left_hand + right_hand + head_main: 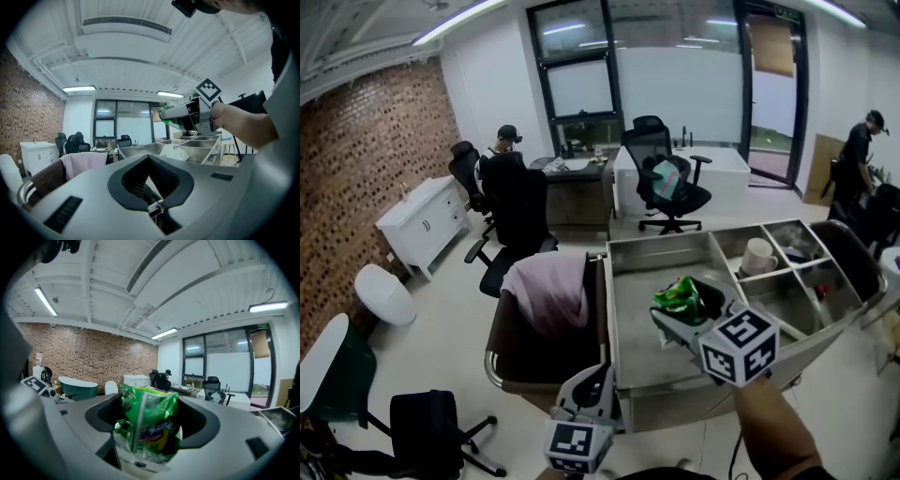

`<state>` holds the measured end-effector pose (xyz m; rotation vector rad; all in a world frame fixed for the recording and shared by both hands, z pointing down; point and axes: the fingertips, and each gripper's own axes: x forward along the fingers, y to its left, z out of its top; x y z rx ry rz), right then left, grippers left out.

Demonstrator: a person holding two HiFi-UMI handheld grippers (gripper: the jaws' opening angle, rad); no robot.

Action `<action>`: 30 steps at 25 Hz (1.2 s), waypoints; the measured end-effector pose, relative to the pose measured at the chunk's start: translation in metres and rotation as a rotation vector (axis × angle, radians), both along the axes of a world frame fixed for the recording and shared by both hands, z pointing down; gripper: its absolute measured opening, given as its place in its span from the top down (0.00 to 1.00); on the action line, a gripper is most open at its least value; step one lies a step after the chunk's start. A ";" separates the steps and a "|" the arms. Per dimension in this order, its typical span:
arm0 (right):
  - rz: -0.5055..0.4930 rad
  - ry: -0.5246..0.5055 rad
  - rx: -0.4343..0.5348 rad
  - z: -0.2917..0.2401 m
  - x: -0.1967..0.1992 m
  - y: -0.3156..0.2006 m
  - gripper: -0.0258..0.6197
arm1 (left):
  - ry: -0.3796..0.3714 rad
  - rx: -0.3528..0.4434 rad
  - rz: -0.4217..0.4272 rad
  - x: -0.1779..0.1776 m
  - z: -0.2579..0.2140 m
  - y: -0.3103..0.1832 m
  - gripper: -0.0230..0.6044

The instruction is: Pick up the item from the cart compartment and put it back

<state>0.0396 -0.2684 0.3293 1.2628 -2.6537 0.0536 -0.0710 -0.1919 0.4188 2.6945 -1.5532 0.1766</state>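
A green snack bag (680,298) hangs above the big steel compartment of the cart tray (637,361), with my right gripper (672,319) shut on it. In the right gripper view the crinkled bag (149,425) fills the space between the jaws of that gripper (147,441). My left gripper (593,378) is low at the cart's front left corner with its jaws together and nothing in them. From the left gripper view (150,187) the right gripper (187,112) and the bag (168,115) show above the tray.
Small compartments at the tray's right hold a white cup (757,255) and other bits. A pink cloth (548,291) lies over a brown chair beside the cart. Office chairs (670,183), desks and two people (861,150) stand further back.
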 end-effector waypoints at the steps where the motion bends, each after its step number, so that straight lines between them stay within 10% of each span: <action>1: -0.002 -0.009 0.007 -0.003 0.002 0.007 0.37 | 0.000 -0.001 0.000 0.000 0.000 0.001 0.96; 30: 0.063 -0.112 -0.014 0.038 0.039 0.094 0.37 | 0.042 -0.012 0.034 0.009 -0.011 0.008 0.96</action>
